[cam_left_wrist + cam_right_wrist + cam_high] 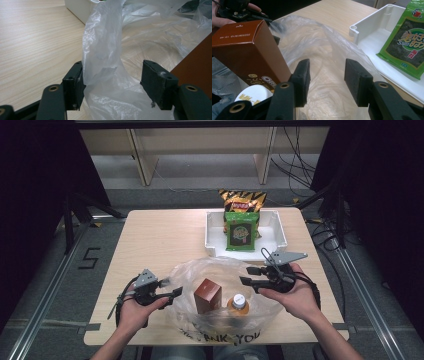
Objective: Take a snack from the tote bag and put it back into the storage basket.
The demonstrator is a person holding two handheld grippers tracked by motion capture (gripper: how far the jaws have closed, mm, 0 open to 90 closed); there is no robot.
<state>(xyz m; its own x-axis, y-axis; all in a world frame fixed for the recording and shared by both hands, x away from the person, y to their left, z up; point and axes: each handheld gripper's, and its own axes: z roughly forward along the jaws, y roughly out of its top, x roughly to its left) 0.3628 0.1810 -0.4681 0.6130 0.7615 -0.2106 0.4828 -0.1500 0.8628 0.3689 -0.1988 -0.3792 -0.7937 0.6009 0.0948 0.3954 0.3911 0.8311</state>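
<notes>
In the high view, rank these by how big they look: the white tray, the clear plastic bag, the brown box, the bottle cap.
1. clear plastic bag and white tray: too alike to rank
2. brown box
3. bottle cap

Bright tabletop, dark surroundings, soft close-ups

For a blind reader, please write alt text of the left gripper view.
A fold of clear plastic bag rises between the open black jaws of the left gripper, touching one pad while the other stands apart. A brown box stands at the right, on a light wooden table.
</notes>
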